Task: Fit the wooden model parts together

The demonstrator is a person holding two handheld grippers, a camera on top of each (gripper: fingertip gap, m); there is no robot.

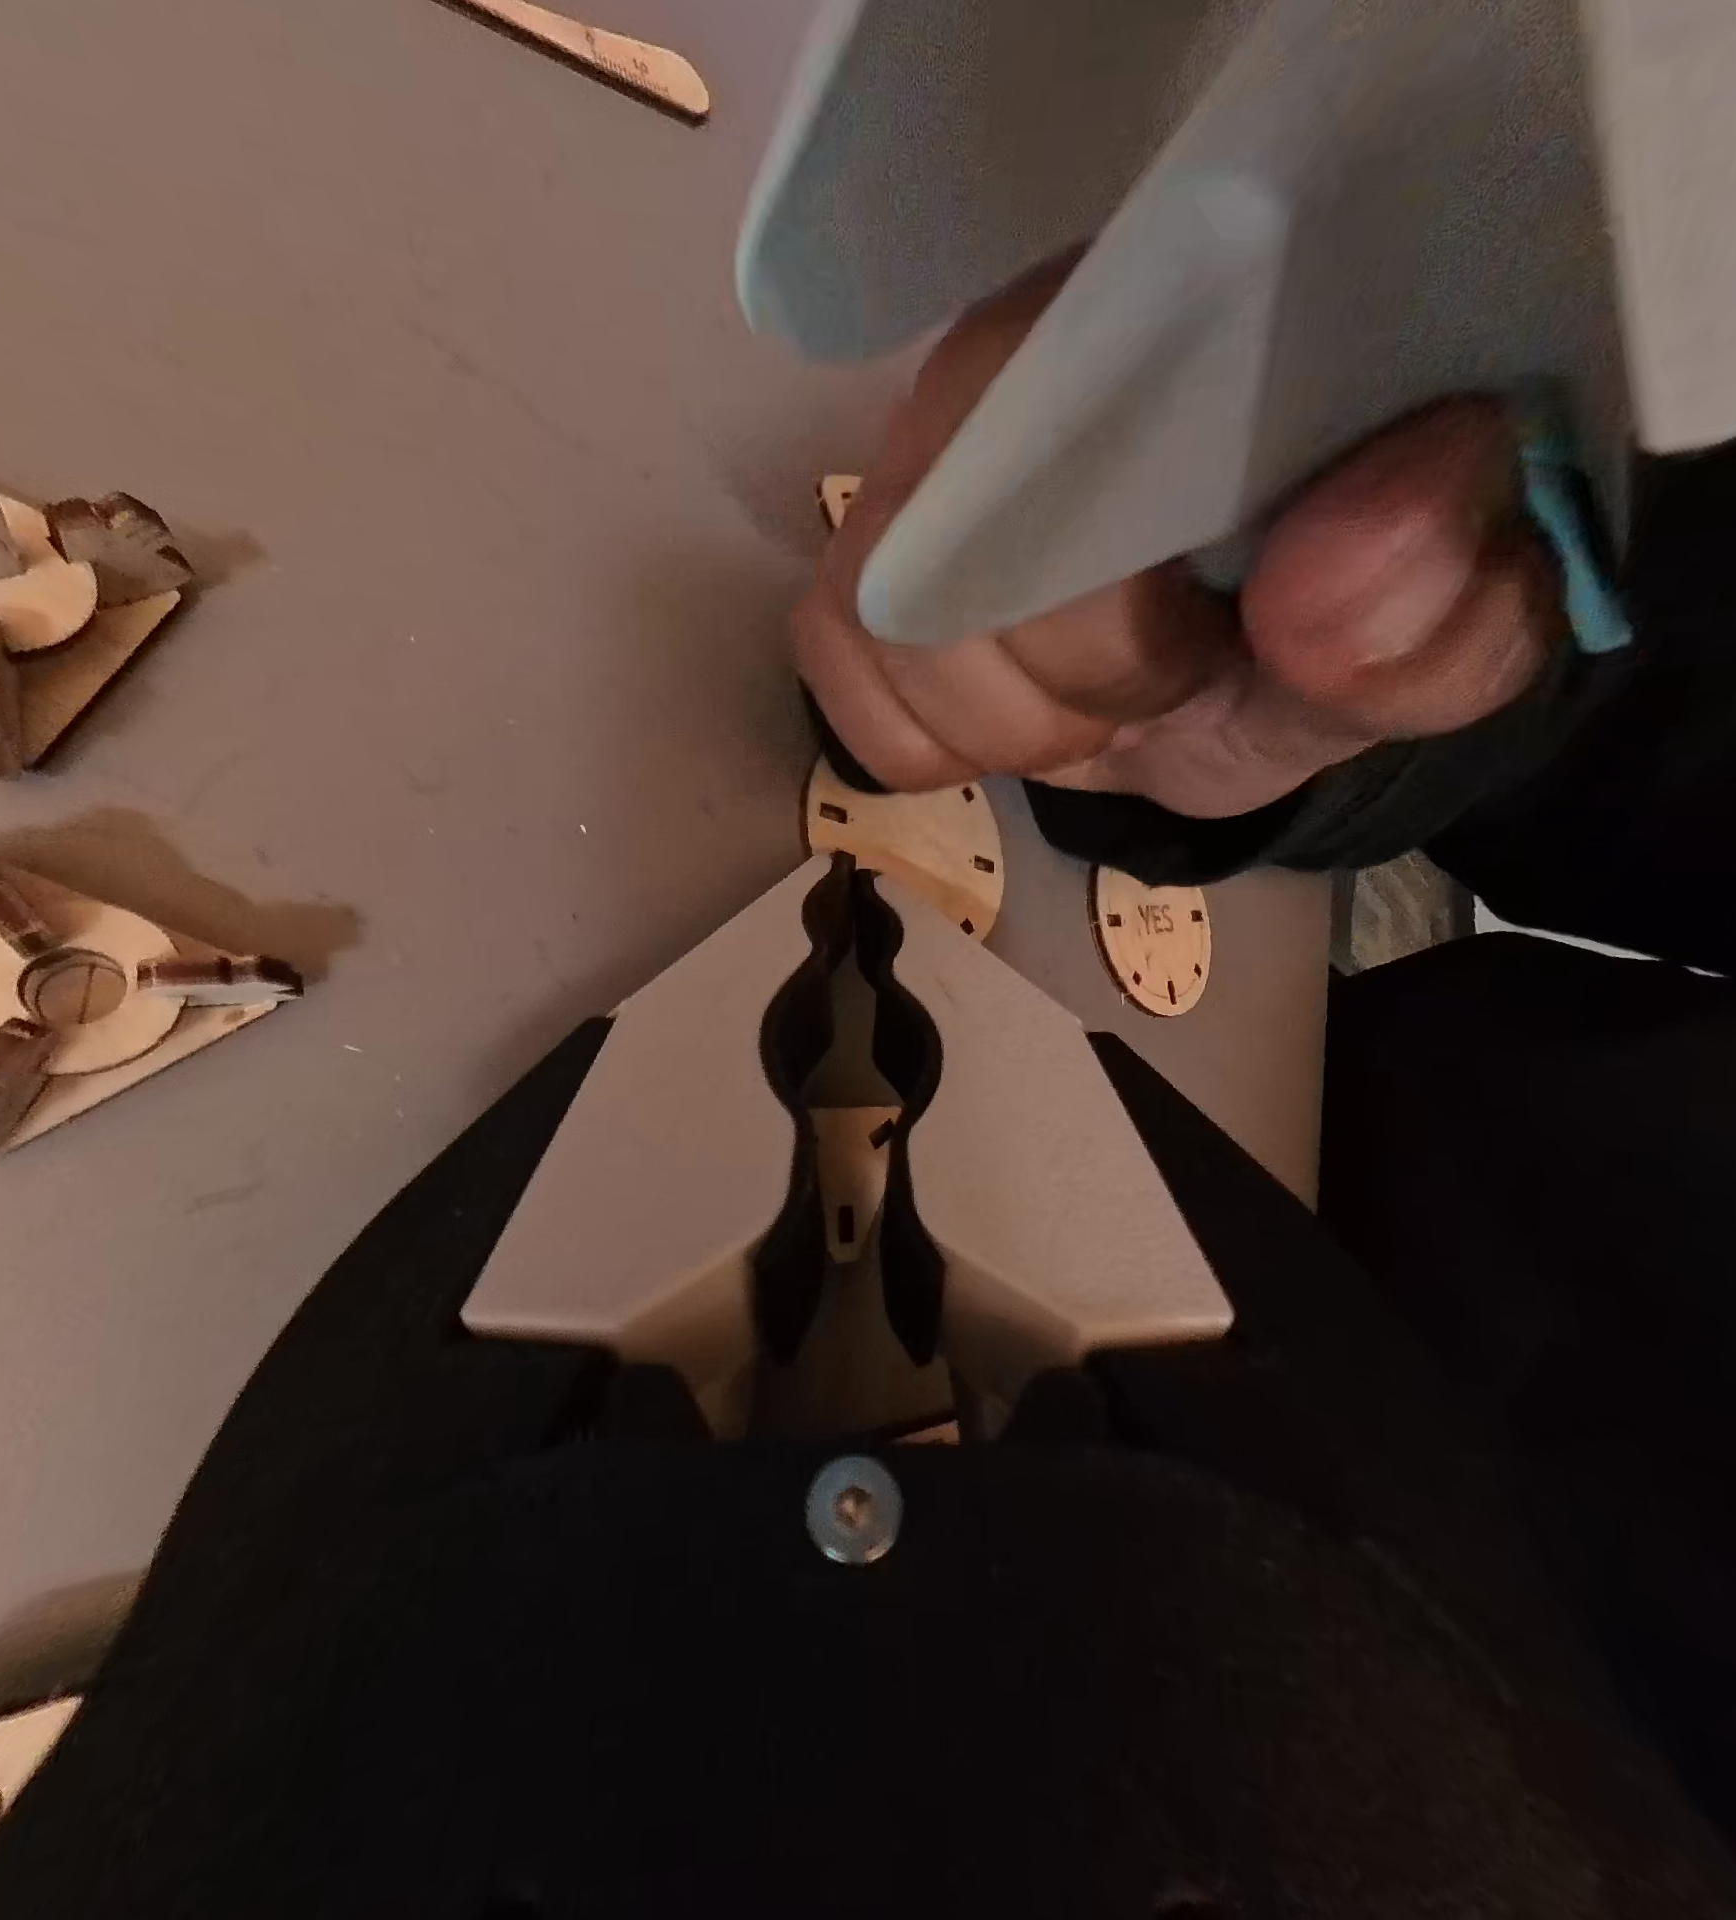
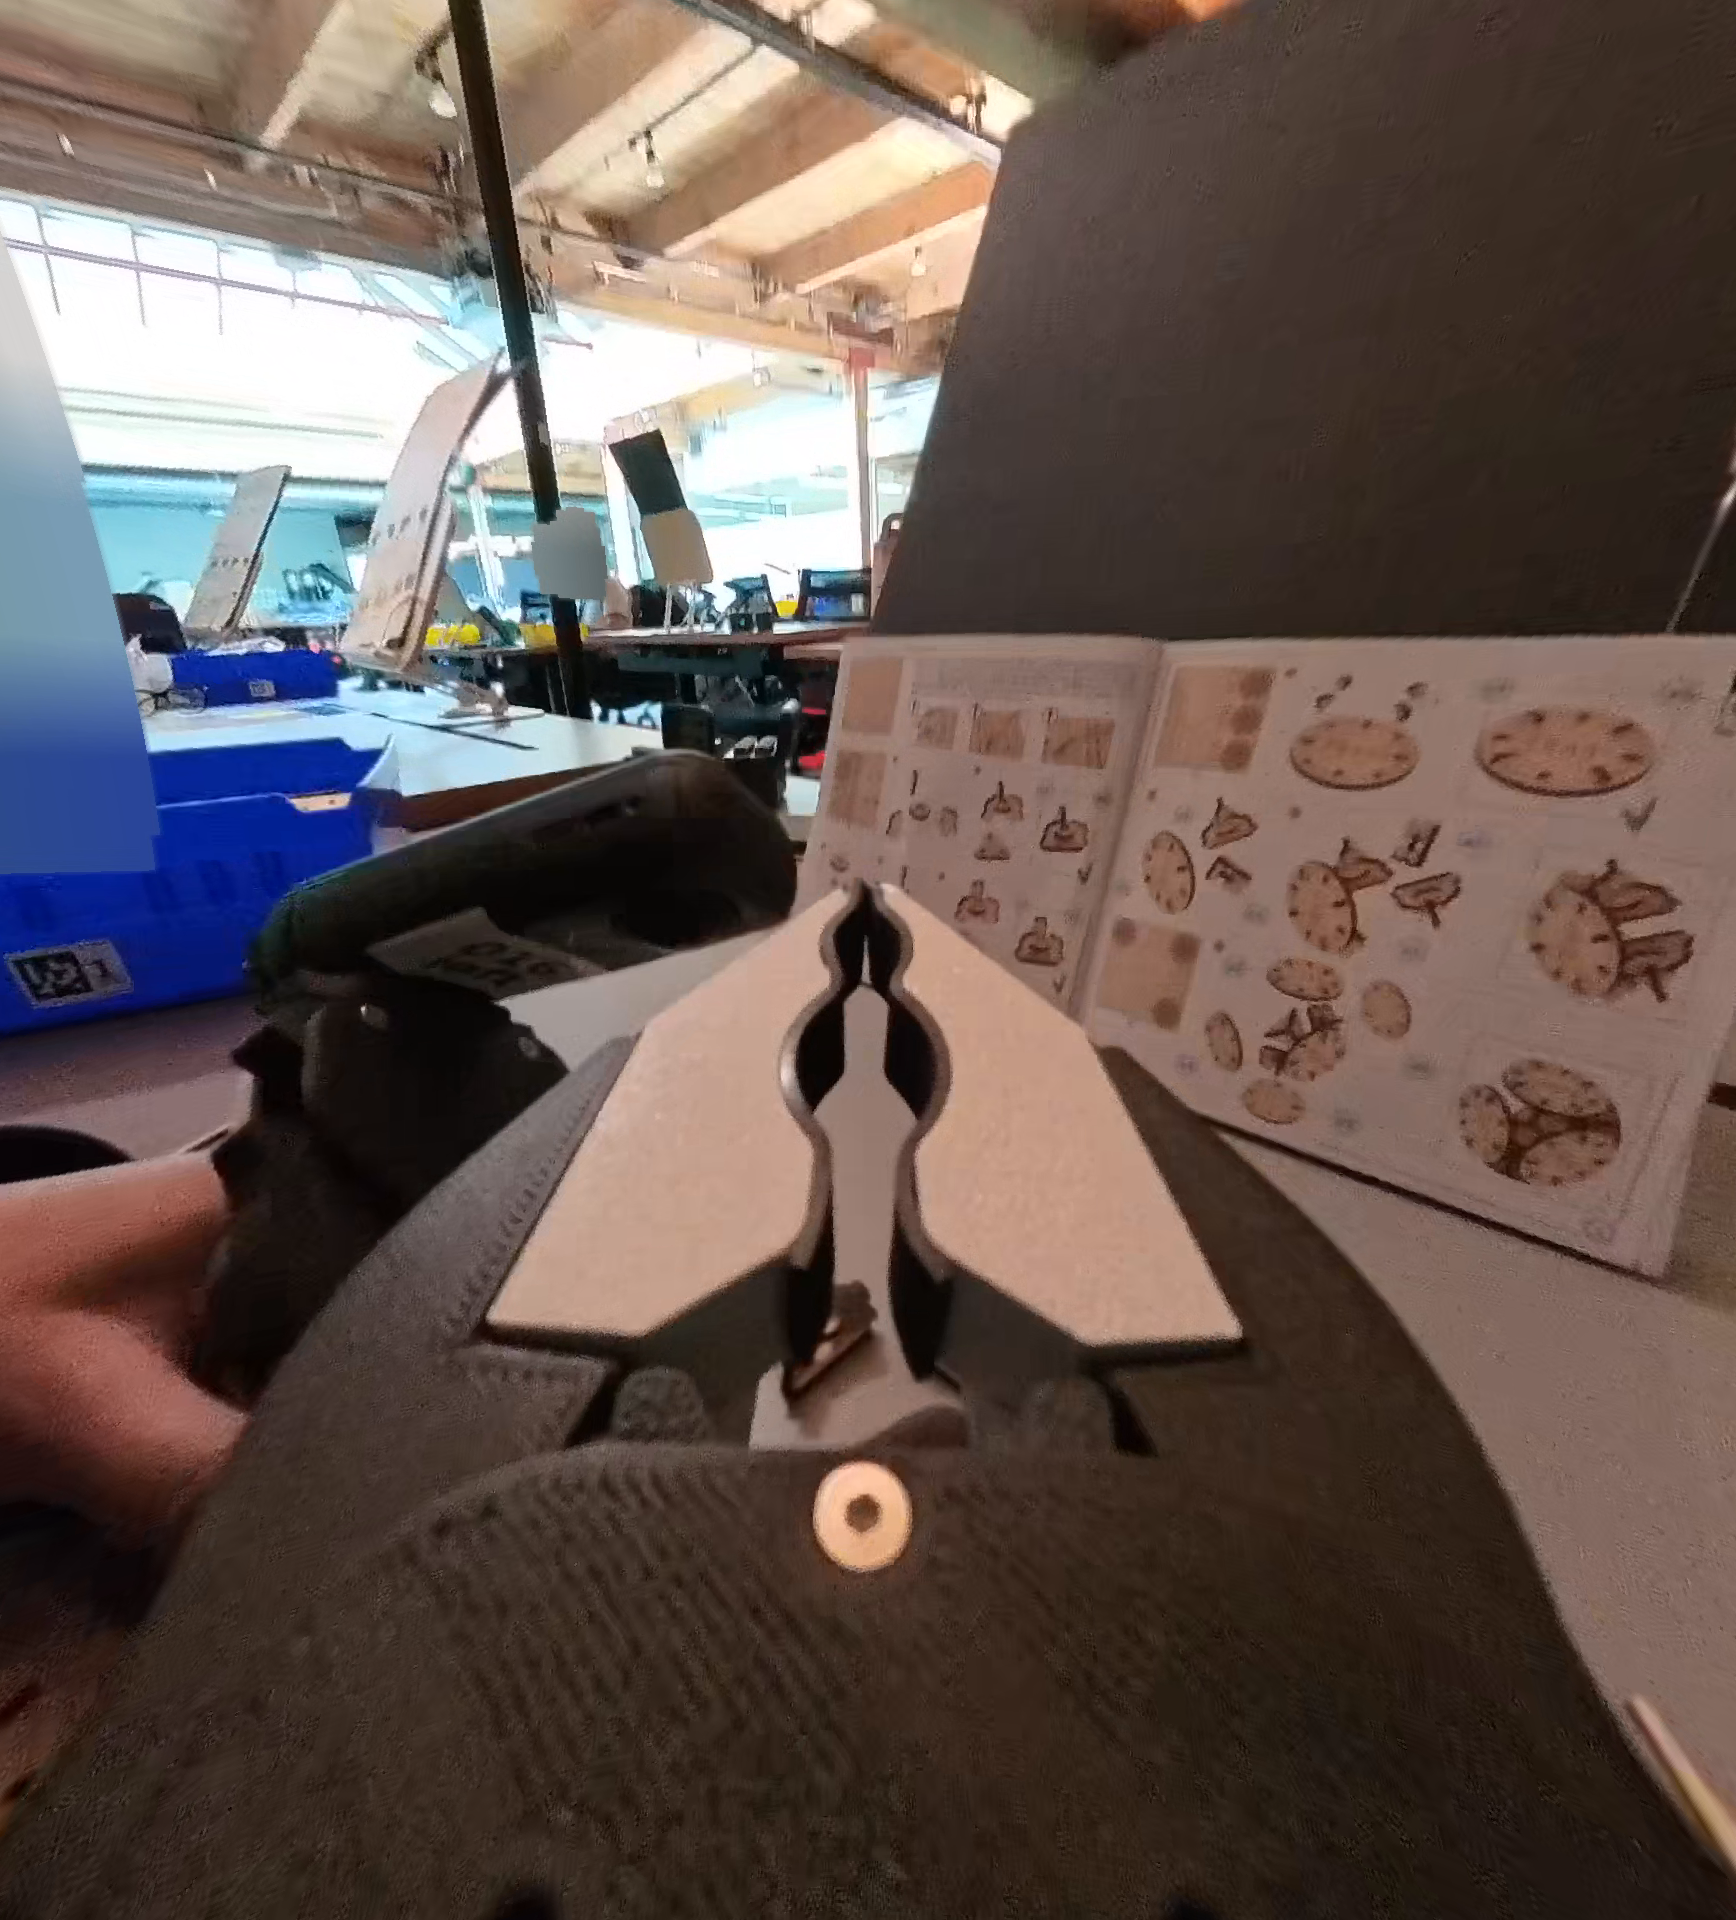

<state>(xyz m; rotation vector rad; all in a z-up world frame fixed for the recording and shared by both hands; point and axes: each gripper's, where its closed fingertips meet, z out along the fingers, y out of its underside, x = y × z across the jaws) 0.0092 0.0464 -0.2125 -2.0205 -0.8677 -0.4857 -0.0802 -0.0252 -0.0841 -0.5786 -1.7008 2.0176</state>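
Grey tabletop (image 1: pixel 428 416) fills the left wrist view, while the right wrist view looks out over a large workshop hall with timber ceiling beams. Nearest the left camera, the left gripper (image 1: pixel 848 868) is clenched with its tips together at the edge of a round wooden disc (image 1: pixel 921 847) lying flat on the table; whether they pinch it cannot be told. A person's hand (image 1: pixel 1103 675) presses on the disc's far side. Just right lies a second wooden disc (image 1: pixel 1152 940). Two triangular wooden assemblies (image 1: pixel 64 997) sit well to the left. The right gripper (image 2: pixel 869 894) is clenched on nothing, raised above the table. Beyond it an open instruction booklet (image 2: pixel 1363 914) stands propped up.
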